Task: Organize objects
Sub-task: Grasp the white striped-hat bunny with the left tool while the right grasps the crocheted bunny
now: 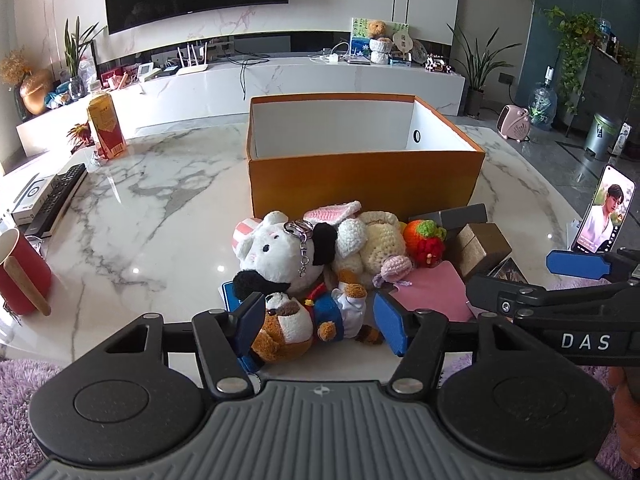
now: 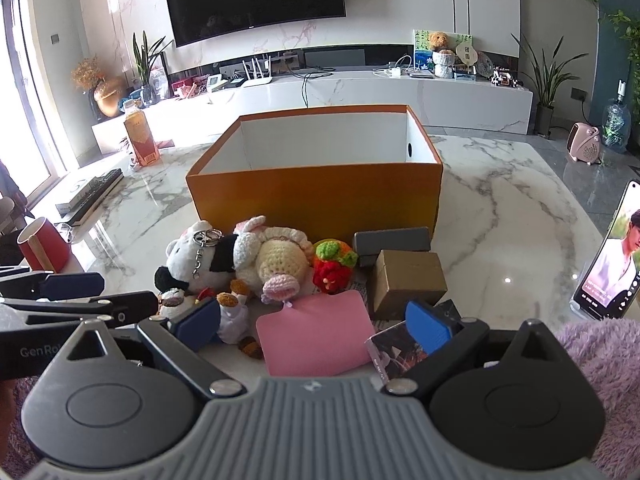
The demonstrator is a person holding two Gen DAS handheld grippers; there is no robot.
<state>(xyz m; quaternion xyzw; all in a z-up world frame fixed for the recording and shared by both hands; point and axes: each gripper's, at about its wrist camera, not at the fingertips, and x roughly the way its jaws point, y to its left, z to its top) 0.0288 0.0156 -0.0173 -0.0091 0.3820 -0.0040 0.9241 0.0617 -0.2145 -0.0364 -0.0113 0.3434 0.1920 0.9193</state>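
Note:
An open orange box (image 1: pixel 360 178) with a white inside stands on the marble table (image 1: pixel 152 208); it also shows in the right wrist view (image 2: pixel 316 196). In front of it lies a pile: a white plush with a keyring (image 1: pixel 276 252), a cream crochet doll (image 1: pixel 380 244), a crochet strawberry (image 1: pixel 426 242), a pink pouch (image 2: pixel 316 338), a brown box (image 2: pixel 406 280), a grey box (image 2: pixel 392 240). My left gripper (image 1: pixel 316 320) is open, its pads either side of a small brown-and-blue dog plush (image 1: pixel 304 324). My right gripper (image 2: pixel 316 322) is open above the pink pouch.
A red mug (image 1: pixel 20 276), remotes (image 1: pixel 56 198) and a yellow carton (image 1: pixel 106 126) sit at the left. A phone on a stand (image 2: pixel 612 268) plays video at the right. A dark card (image 2: pixel 396 350) lies by the pouch. A TV console stands behind the table.

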